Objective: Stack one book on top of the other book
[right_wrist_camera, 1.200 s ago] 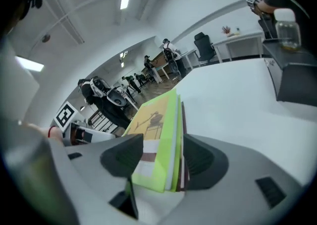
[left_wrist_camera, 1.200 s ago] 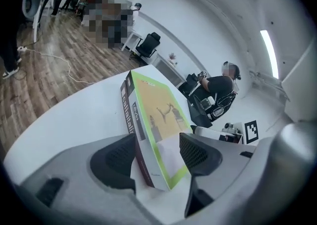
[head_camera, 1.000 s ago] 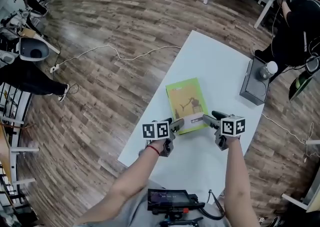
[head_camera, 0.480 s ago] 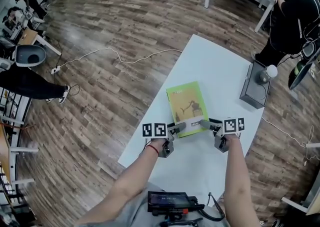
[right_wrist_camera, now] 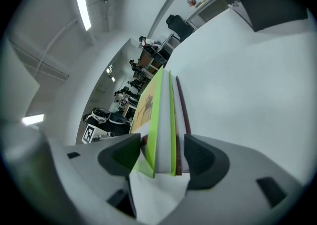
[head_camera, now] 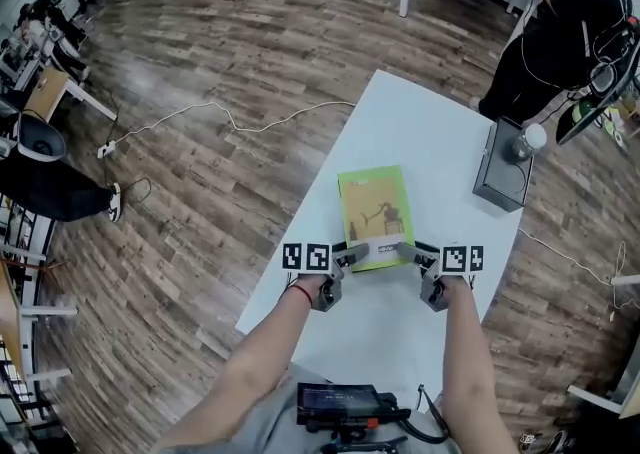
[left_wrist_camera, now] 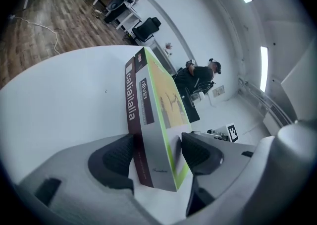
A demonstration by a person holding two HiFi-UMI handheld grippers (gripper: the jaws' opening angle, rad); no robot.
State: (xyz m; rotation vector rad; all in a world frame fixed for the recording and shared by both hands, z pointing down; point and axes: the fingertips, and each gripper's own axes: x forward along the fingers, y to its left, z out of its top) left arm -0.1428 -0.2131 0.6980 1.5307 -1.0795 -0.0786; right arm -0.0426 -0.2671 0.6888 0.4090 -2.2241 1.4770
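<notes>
A green-covered book (head_camera: 376,210) lies on a dark maroon book, and the pair rests flat on the white table (head_camera: 425,127). My left gripper (head_camera: 356,255) straddles the stack's near left corner. In the left gripper view the maroon spine (left_wrist_camera: 130,101) and the green cover (left_wrist_camera: 166,105) run between the pads of the left gripper (left_wrist_camera: 157,157), which stand close on either side without pressing. My right gripper (head_camera: 406,251) is open around the near right corner. The right gripper (right_wrist_camera: 162,157) shows a gap between each pad and the green book (right_wrist_camera: 158,115) or the maroon edge (right_wrist_camera: 182,104).
A grey box (head_camera: 498,170) with a white-capped object (head_camera: 529,137) stands at the table's far right edge. A person in black (head_camera: 565,32) stands beyond it. A white cable (head_camera: 230,120) runs over the wooden floor on the left. A black device (head_camera: 340,404) sits below my arms.
The right gripper has rolled so its marker cube faces up and has edged left to the book's corner. The left gripper has tilted slightly. The stack has kept its place.
</notes>
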